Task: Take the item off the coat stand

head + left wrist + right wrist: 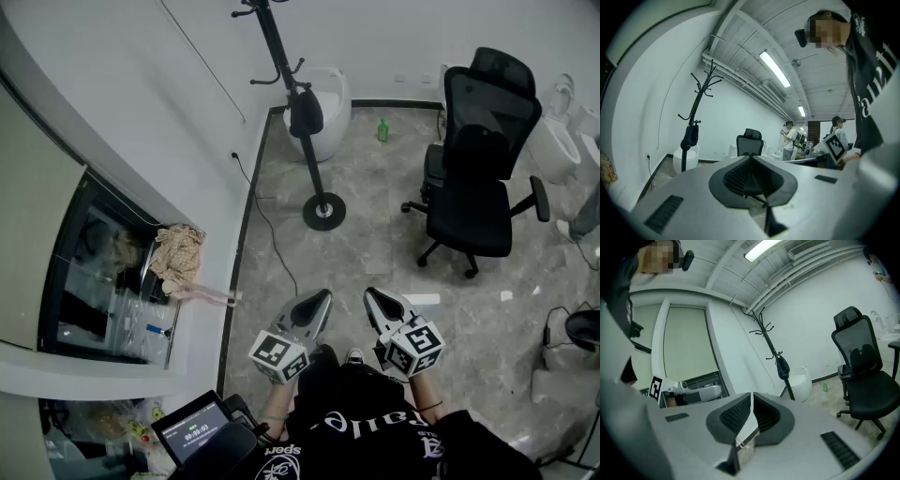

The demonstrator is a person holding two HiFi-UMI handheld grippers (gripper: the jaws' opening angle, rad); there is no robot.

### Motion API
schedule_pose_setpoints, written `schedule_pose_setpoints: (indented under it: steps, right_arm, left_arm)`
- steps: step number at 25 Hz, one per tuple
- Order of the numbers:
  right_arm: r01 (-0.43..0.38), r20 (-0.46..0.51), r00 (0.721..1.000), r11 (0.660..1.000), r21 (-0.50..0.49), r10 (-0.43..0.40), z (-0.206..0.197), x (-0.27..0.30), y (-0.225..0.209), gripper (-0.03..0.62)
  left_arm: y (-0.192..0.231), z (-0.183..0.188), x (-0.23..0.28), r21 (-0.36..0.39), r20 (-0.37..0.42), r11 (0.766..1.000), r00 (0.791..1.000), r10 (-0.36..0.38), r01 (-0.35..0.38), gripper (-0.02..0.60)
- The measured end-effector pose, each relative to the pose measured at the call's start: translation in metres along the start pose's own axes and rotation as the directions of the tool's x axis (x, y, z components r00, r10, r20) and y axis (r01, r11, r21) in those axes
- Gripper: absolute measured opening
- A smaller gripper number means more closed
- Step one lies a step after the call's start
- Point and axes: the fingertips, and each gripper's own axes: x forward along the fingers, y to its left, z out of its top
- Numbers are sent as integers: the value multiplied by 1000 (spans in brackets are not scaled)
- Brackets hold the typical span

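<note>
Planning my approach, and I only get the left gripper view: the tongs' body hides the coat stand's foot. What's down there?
Observer: In the head view, a round black base sits flat on the grey floor.
Operator: Anything loose nearby?
Observer: A green bottle stands to the right of the white tub.
Operator: And the right tongs?
Observer: The right tongs are shut, with nothing between them.

Grey marble floor (375,246), coat stand (316,173), office chair (473,178), green bottle (382,130)
</note>
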Motion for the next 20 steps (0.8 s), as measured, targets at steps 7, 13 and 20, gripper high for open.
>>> schedule_pose_setpoints:
  steps: [7,13,20]
  right_arm:
    - [19,-8,1000,1000,20,-19,-5,4,-16,18]
    - [47,-5,999,998,30,-47,2,28,-39,18]
    - [78,-13,997,997,-2,-78,29,76,-76,18]
  left_arm:
    - [6,-5,18,-2,-20,1000,1000,-19,19,5]
    - [27,-1,45,-3,-26,999,998,-55,55,5]
    - [81,23,101,-9,10,997,997,-76,76,5]
